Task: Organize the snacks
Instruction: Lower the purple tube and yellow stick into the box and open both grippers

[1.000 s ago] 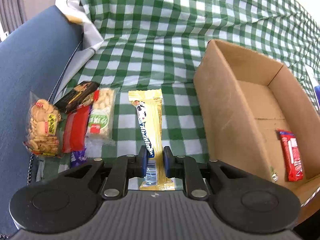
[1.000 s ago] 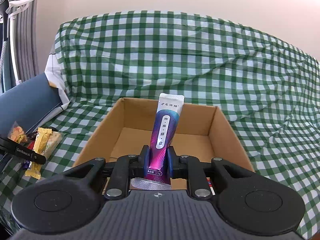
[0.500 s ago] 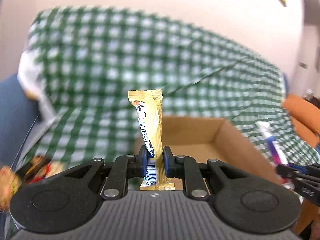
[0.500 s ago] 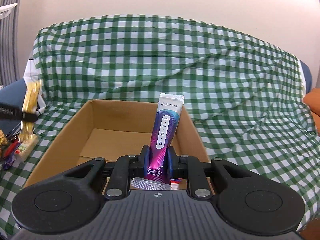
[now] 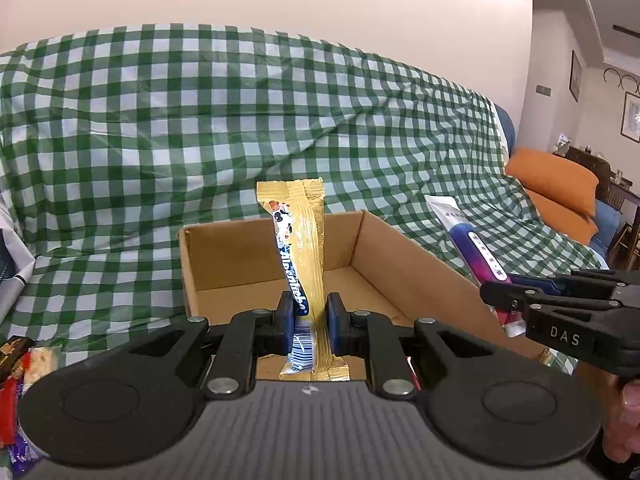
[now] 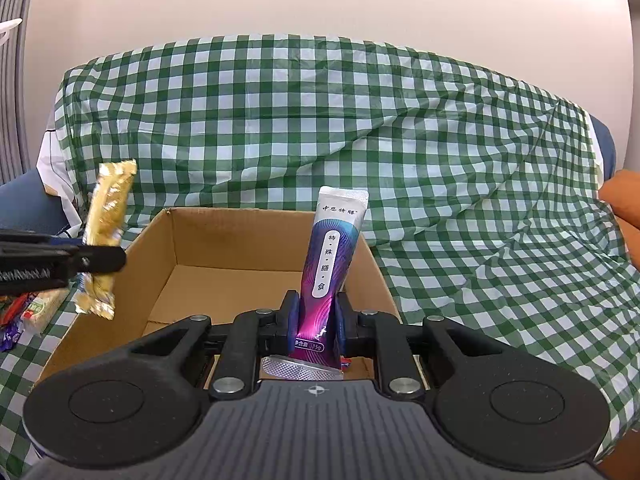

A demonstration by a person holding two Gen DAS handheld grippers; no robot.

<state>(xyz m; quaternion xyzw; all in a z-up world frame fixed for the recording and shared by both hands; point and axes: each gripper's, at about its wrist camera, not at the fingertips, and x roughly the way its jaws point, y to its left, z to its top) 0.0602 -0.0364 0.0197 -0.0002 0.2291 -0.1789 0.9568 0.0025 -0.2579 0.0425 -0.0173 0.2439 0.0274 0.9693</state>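
My left gripper [image 5: 307,320] is shut on a gold snack bar [image 5: 300,248] that stands upright between its pads, just in front of the open cardboard box [image 5: 400,252]. In the right wrist view that gold bar [image 6: 105,236] hangs at the box's left wall [image 6: 132,276]. My right gripper [image 6: 316,320] is shut on a purple and white sachet [image 6: 332,264], held upright over the box's near end. The same sachet [image 5: 472,244] and right gripper [image 5: 516,292] show at the right of the left wrist view, over the box's right wall.
Loose snack packets [image 5: 20,364] lie on the green checked cloth [image 5: 160,140] left of the box, also seen in the right wrist view as packets [image 6: 32,308]. Orange cushions [image 5: 556,184] sit at the far right. A small red packet edge [image 6: 346,362] shows inside the box.
The left gripper lifted the gold bar off the cloth and swung right until it faces the box. The right gripper shifted slightly and then held still over the box with its sachet.
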